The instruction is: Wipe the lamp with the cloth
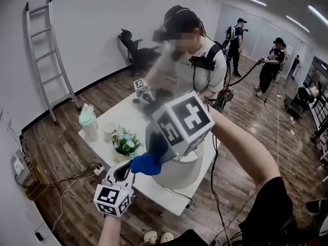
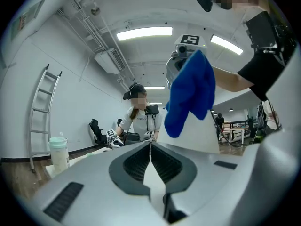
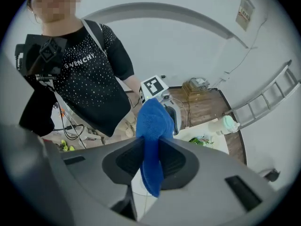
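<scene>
The lamp stands at the near edge of the white table; only its broad white shade shows. My right gripper hangs over the shade's left side, shut on a blue cloth that droops from its jaws onto the shade. In the right gripper view the cloth is pinched between the two pads and hangs out on both sides. My left gripper sits lower left of the shade, jaws shut with nothing between them. In the left gripper view the cloth dangles against the shade.
On the table's left part stand a small flower pot, a white cup and a green-lidded bottle. Another person works with grippers at the far side. A ladder leans on the wall; cables lie on the floor.
</scene>
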### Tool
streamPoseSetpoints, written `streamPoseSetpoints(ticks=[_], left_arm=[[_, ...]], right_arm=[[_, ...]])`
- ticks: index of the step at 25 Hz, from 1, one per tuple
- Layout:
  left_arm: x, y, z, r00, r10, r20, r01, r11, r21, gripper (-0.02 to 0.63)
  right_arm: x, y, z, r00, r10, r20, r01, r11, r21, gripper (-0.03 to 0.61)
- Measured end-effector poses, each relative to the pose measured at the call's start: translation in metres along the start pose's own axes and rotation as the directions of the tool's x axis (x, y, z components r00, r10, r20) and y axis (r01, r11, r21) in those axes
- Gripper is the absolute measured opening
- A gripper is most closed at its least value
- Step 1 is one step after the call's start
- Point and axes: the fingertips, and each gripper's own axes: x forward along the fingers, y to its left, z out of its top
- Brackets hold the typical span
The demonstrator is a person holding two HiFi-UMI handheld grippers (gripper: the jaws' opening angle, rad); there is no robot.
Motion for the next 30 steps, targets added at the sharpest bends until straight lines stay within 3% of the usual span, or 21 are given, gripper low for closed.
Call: streamPoseSetpoints(ticks=[5, 9, 15, 23, 25, 30], left_arm=[[-0.008, -0.001, -0.004, 1.000, 0.006, -0.007, -0.006, 1.000, -0.011, 0.012], [-0.013, 0.000, -0.009, 1.000, 0.014, -0.017, -0.015, 1.000, -0.018, 0.012], [-0.016, -0.001, -0.010, 0.999, 0.025, -0.021, -0.026, 0.999, -0.028, 0.012], [-0.022, 0.003, -0.015, 0.999, 0.032, -0.019, -0.033, 0.998, -0.045, 0.012], [-0.022, 0.003, -0.016, 0.999, 0.032, -0.018, -0.032, 0.998, -0.046, 0.012], [-0.025, 0.005, -0.019, 0.999, 0.036, -0.023, -0.037, 0.998, -0.050, 0.012]], right_arm=[[0.041, 0.015, -0.005, 0.992, -0.060, -0.113, 0.062, 0.998, 0.018, 0.084], [0.059, 0.014, -0.001, 0.959, -0.227, -0.172, 0.247, 0.963, 0.107, 0.084], [0.065, 0.006, -0.002, 0.826, -0.503, -0.257, 0.553, 0.812, 0.188, 0.084], [0.076, 0.008, 0.009, 0.632, -0.695, -0.342, 0.772, 0.606, 0.193, 0.084], [0.084, 0.008, 0.007, 0.607, -0.714, -0.350, 0.794, 0.568, 0.217, 0.084], [0.119, 0.011, -0.010, 0.604, -0.727, -0.327, 0.791, 0.495, 0.360, 0.086]])
